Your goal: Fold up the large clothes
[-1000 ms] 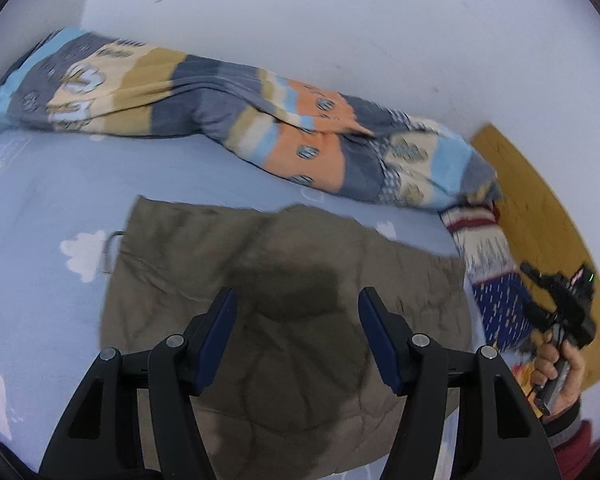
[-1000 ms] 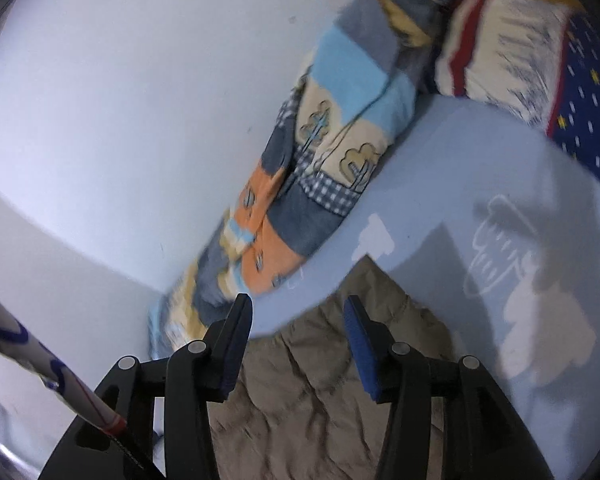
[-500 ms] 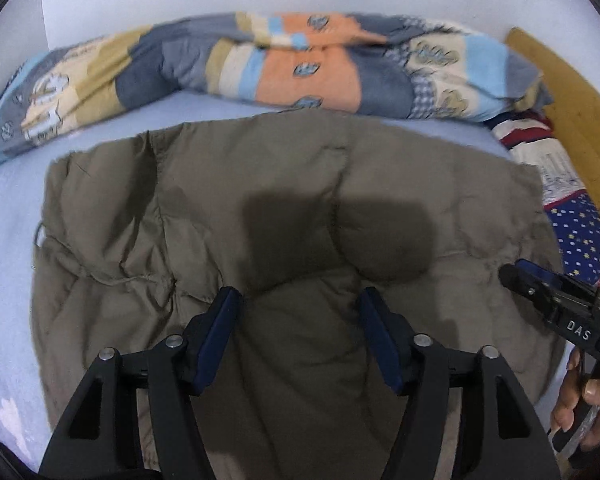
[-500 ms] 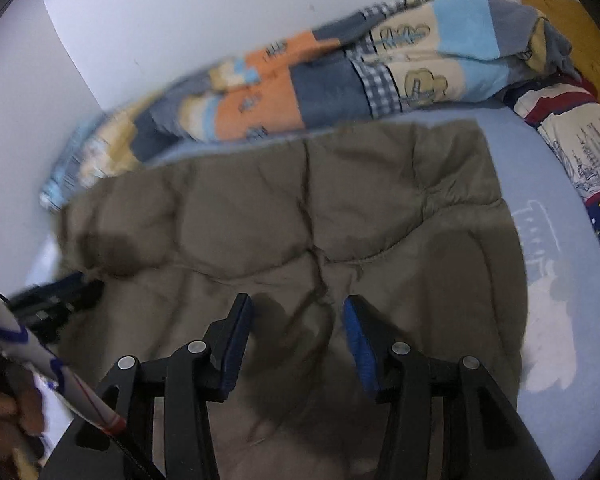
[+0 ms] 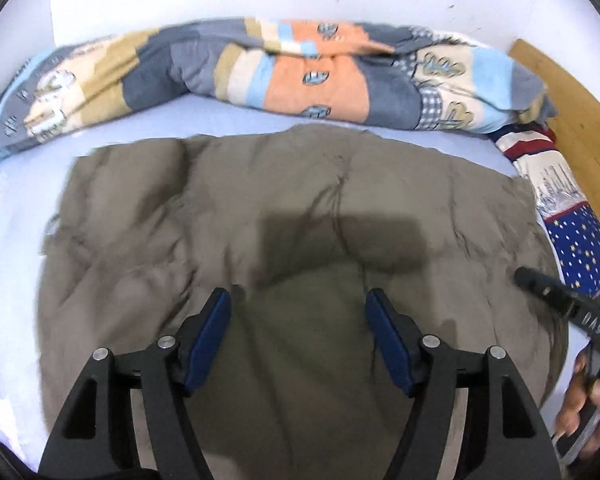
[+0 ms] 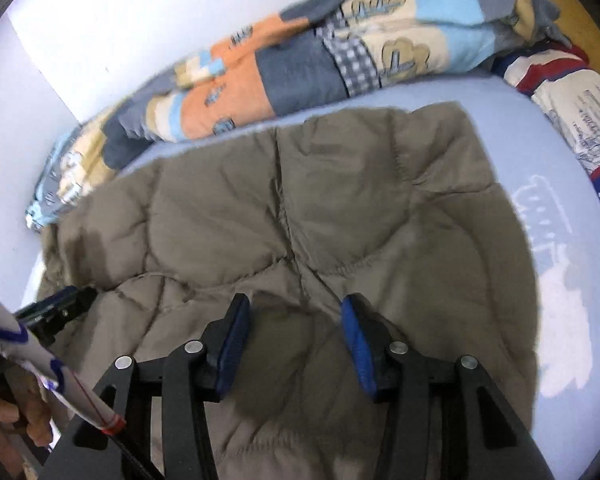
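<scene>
A large olive-brown quilted jacket (image 5: 300, 216) lies spread flat on a light blue bed sheet (image 5: 16, 248); it also fills the right wrist view (image 6: 300, 208). My left gripper (image 5: 298, 300) is open and empty, hovering over the jacket's near middle. My right gripper (image 6: 294, 304) is open and empty, over the jacket's near part. The right gripper also shows at the right edge of the left wrist view (image 5: 518, 276), by the jacket's right side. The left gripper shows at the left edge of the right wrist view (image 6: 90, 292).
A rolled patchwork blanket (image 5: 300, 76) lies along the white wall behind the jacket. A red, white and navy pillow (image 5: 572, 216) sits at the right by a wooden headboard (image 5: 572, 104). The sheet (image 6: 572, 280) has white cloud prints.
Both grippers have swung down and in over the jacket, which now fills both views. The right wrist view turned from the wall and blanket to the jacket. Both grippers stayed open.
</scene>
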